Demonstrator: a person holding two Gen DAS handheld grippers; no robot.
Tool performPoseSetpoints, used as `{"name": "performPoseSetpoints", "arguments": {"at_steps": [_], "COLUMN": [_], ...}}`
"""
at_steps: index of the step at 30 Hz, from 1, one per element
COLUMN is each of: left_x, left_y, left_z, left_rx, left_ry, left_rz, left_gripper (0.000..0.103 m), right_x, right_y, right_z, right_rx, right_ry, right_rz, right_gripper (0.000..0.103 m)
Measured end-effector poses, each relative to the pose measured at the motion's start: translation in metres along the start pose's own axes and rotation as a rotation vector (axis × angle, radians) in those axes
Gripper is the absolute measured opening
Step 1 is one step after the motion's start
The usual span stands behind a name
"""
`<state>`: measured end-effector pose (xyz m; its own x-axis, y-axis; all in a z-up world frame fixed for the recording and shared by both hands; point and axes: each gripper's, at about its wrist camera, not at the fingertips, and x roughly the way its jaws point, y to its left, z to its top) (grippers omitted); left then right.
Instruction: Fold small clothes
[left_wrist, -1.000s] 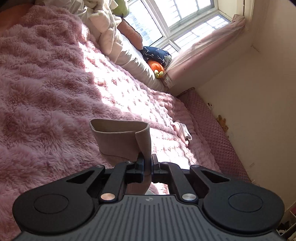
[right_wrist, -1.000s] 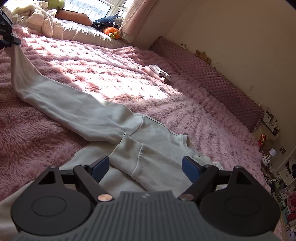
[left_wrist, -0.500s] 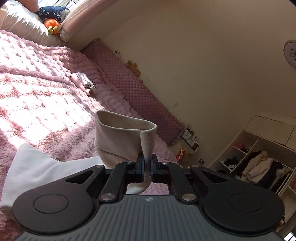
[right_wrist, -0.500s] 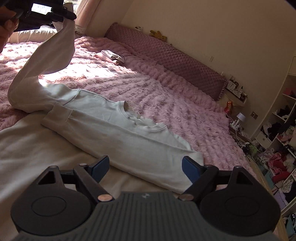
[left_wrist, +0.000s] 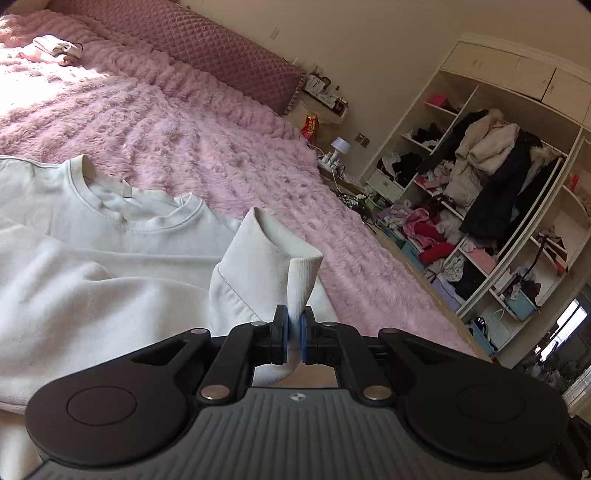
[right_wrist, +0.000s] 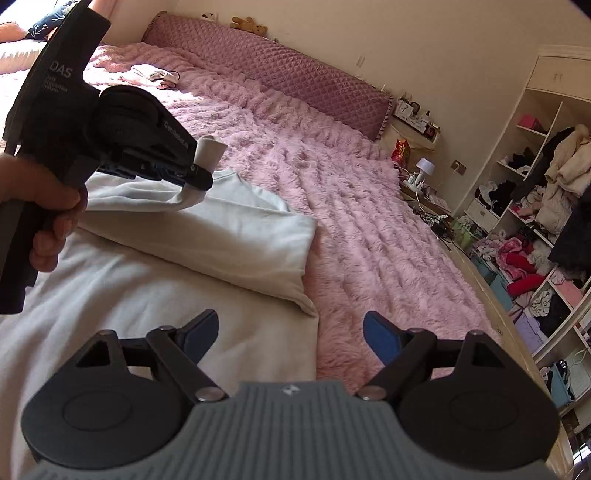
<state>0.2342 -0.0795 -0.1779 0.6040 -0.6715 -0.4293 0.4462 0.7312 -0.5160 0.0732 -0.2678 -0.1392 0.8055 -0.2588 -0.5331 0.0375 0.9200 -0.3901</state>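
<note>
A white long-sleeved sweatshirt (left_wrist: 92, 229) lies on the pink fluffy blanket (left_wrist: 207, 147), neck towards the headboard. My left gripper (left_wrist: 293, 332) is shut on the sleeve's ribbed cuff (left_wrist: 273, 251) and holds it above the sweatshirt's body. In the right wrist view the left gripper (right_wrist: 201, 177) shows with the cuff (right_wrist: 210, 149) sticking out above the folded sweatshirt (right_wrist: 229, 236). My right gripper (right_wrist: 290, 332) is open and empty, low over the sweatshirt's right edge.
A small pink-white garment (left_wrist: 51, 50) lies far back on the blanket. A quilted purple headboard cushion (right_wrist: 295, 77) runs along the wall. Open shelves crammed with clothes (left_wrist: 491, 206) stand to the right, beyond the bed edge.
My left gripper has carried the cuff from the far window side across over the sweatshirt's body. The sleeve now lies folded over the body. My right gripper stayed open and shifted right.
</note>
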Motion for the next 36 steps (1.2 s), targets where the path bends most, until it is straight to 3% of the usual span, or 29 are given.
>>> {"name": "performPoseSetpoints", "arguments": {"at_steps": [1, 2, 6, 9, 11, 13, 14, 16, 18, 21, 24, 29, 32, 36], "left_x": [0.006, 0.012, 0.023, -0.009, -0.036, -0.074, -0.095, -0.126, -0.159, -0.194, -0.218, -0.210, -0.196, -0.177], "left_y": [-0.005, -0.009, -0.030, -0.036, -0.028, -0.010, 0.005, 0.032, 0.062, 0.100, 0.128, 0.146, 0.146, 0.145], "left_z": [-0.004, -0.007, -0.012, -0.006, -0.002, 0.002, 0.005, 0.009, 0.014, 0.021, 0.027, 0.026, 0.015, 0.005], "left_rx": [0.024, 0.050, 0.129, 0.173, 0.170, 0.155, 0.141, 0.124, 0.133, 0.151, 0.160, 0.310, 0.429, 0.524], "left_ry": [0.032, 0.063, 0.170, 0.114, 0.057, -0.002, -0.027, -0.045, -0.044, -0.012, -0.002, 0.094, 0.176, 0.221], "left_rz": [0.006, 0.010, -0.015, -0.030, -0.002, 0.053, 0.104, 0.196, 0.320, 0.490, 0.582, 0.645, 0.620, 0.595], "left_gripper": [0.007, 0.016, 0.031, 0.041, 0.057, 0.061, 0.061, 0.061, 0.061, 0.061, 0.061, 0.061, 0.058, 0.056], "right_x": [0.001, 0.003, 0.010, 0.014, 0.021, 0.037, 0.045, 0.068, 0.097, 0.134, 0.163, 0.193, 0.195, 0.198], "right_y": [-0.003, -0.007, -0.020, -0.032, -0.041, -0.049, -0.051, -0.052, -0.048, -0.039, -0.038, -0.041, -0.036, -0.030], "right_z": [-0.001, 0.000, 0.008, 0.018, 0.023, 0.029, 0.030, 0.034, 0.038, 0.039, 0.039, 0.036, 0.040, 0.044], "right_rx": [0.012, 0.030, 0.120, 0.196, 0.269, 0.364, 0.405, 0.497, 0.574, 0.678, 0.792, 0.913, 0.895, 0.867], "right_ry": [0.006, 0.013, 0.029, 0.010, 0.001, 0.001, 0.003, 0.025, 0.080, 0.116, 0.142, 0.221, 0.227, 0.240], "right_rz": [-0.002, -0.003, -0.005, -0.002, 0.019, 0.087, 0.122, 0.209, 0.300, 0.340, 0.315, 0.371, 0.373, 0.370], "right_gripper": [0.081, 0.081, 0.081, 0.082, 0.082, 0.081, 0.081, 0.070, 0.042, 0.040, 0.049, 0.049, 0.050, 0.051]}}
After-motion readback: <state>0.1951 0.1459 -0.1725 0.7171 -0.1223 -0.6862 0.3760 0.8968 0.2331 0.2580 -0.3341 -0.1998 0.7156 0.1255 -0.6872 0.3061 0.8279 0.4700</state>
